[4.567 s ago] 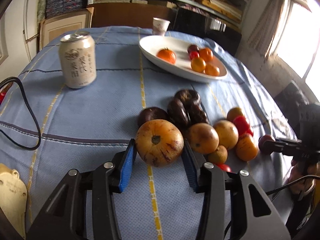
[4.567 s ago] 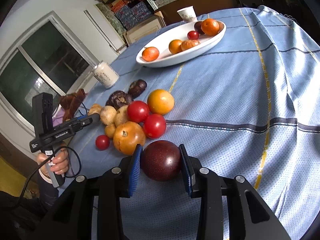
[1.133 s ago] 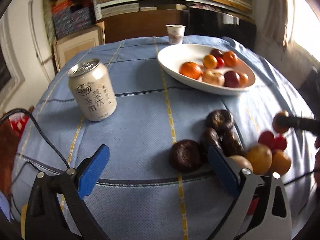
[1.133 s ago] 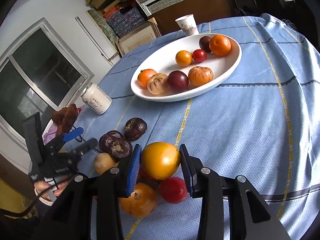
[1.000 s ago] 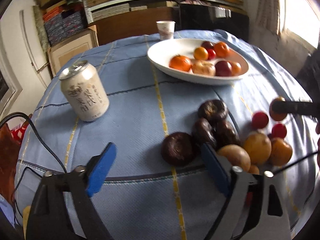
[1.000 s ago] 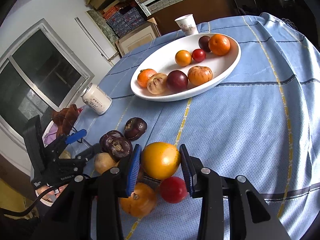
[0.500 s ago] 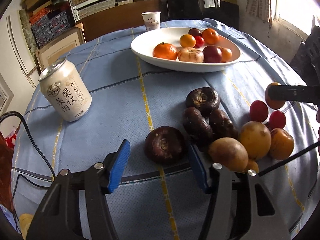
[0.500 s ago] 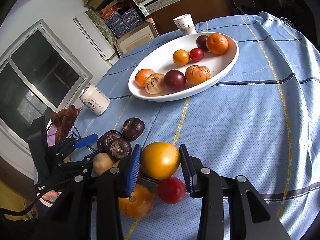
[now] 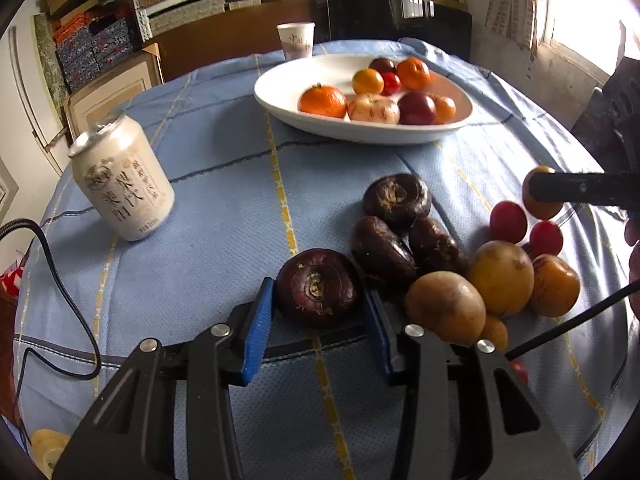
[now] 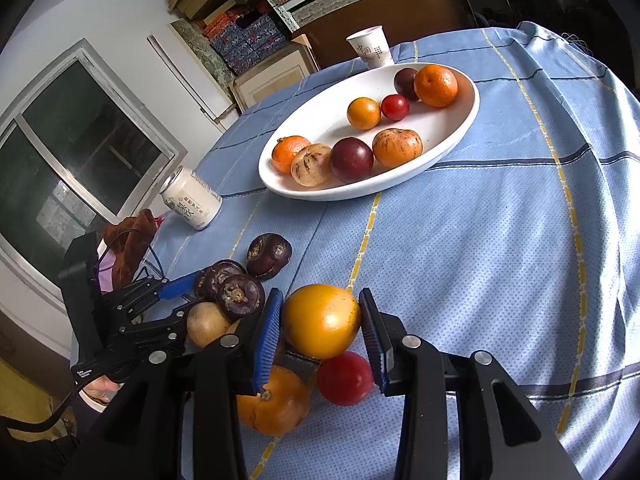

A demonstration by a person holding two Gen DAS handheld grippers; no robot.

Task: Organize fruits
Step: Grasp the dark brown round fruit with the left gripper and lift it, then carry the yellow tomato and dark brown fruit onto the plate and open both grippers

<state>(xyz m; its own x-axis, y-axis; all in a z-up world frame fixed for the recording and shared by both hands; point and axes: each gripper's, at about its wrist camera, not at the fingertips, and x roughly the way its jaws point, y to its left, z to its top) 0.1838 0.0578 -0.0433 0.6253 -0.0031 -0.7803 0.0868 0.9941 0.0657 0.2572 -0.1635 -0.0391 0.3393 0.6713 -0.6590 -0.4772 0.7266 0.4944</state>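
Observation:
My left gripper (image 9: pixel 318 312) has its blue pads on both sides of a dark purple round fruit (image 9: pixel 318 286) on the blue cloth, closed against it. My right gripper (image 10: pixel 322 334) is shut on a yellow-orange fruit (image 10: pixel 322 320) and holds it above the loose pile. The white oval plate (image 10: pixel 448 140) at the far side holds several fruits, also in the left wrist view (image 9: pixel 288 96). Other dark fruits (image 9: pixel 396 198), yellow fruits (image 9: pixel 500 276) and red ones (image 9: pixel 508 222) lie in the pile.
A white drink can (image 9: pixel 122 184) stands at the left. A paper cup (image 9: pixel 296 40) stands behind the plate. A black cable (image 9: pixel 60 280) runs over the table's left edge. Shelves and boxes stand behind the table.
My left gripper moved forward and narrowed from wide open until its pads closed on the dark purple fruit. My right gripper stays shut on the yellow-orange fruit, lifted slightly.

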